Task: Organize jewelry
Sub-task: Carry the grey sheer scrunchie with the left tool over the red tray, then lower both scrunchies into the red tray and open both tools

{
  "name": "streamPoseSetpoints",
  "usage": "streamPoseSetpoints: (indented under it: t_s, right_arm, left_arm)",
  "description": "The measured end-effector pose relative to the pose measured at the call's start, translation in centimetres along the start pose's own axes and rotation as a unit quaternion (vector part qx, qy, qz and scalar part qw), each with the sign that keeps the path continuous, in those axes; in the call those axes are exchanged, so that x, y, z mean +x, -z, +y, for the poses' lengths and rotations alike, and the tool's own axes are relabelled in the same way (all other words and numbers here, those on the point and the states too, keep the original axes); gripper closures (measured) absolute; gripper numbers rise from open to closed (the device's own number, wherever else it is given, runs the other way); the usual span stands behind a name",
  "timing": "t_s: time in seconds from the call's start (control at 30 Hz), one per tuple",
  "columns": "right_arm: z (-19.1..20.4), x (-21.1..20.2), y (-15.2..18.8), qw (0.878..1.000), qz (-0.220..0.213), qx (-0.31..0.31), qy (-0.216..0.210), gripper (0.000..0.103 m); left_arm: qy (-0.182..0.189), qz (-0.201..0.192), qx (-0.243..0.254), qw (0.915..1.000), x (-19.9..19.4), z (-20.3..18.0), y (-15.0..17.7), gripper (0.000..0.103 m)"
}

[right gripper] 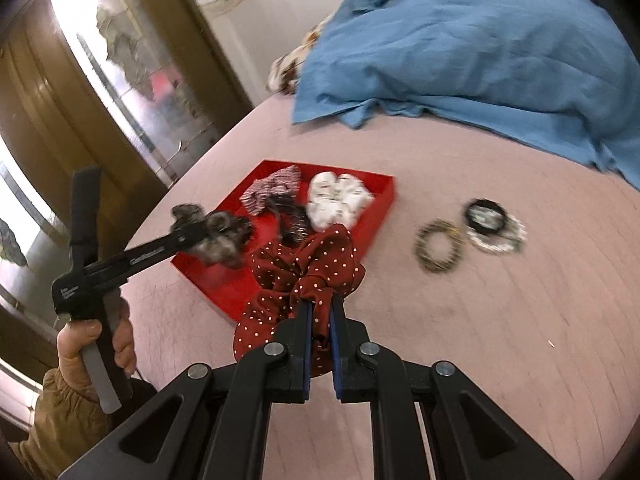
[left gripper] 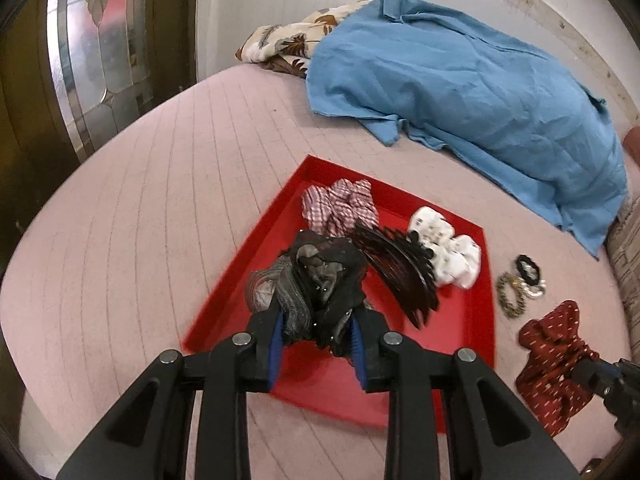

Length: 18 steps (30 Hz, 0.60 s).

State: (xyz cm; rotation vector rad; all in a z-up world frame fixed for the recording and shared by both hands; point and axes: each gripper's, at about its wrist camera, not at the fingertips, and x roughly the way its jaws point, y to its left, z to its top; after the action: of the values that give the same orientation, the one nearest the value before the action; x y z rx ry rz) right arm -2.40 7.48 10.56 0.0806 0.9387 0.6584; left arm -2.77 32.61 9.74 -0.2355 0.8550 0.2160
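Left wrist view: left gripper (left gripper: 316, 330) jaws narrowed onto a grey-black scrunchie (left gripper: 320, 280), pads pressing it from both sides, held over the red tray (left gripper: 320, 384). Past the jaws in the tray: checked scrunchie (left gripper: 340, 208), dark claw clip (left gripper: 400, 276), white scrunchie (left gripper: 448, 248). Right of the jaws, on the pink bedcover (left gripper: 160, 200), outside the tray: gold bangle (left gripper: 512, 296) touching two more hair ties, black one (left gripper: 528, 268) furthest.

Right wrist view: right gripper (right gripper: 320, 320) jaws nearly shut, pinching a red dotted scrunchie (right gripper: 304, 272), which hangs just ahead of the tips, near the tray's front corner. Bangles right of the jaws. Left hand (right gripper: 96, 344) grips its tool's handle, far left. Blue cloth (right gripper: 480, 52) well beyond.
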Motion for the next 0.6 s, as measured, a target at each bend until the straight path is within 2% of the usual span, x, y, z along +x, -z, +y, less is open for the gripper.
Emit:
streamPoseSetpoints:
  t_s: [0.17,0.33,0.6]
  right_arm:
    - [2.4,4.2,-1.1,0.999,0.023,-0.023,-0.01,0.094]
    - [4.3,8.3,-2.0,0.998,0.046,-0.039,-0.019,0.094]
    - [5.9,12.4,-3.0,0.997,0.063,-0.045,-0.023,0.094]
  left_arm:
    - [-0.018,-0.012,0.014,0.9997,1.3,0.7,-0.6,0.076]
    - [0.016,0.005,-0.019,0.9997,3.3,2.6,-1.0,0.076]
    - [0.023,0.003,-0.045,0.9987,4.0,4.0,-1.2,0.073]
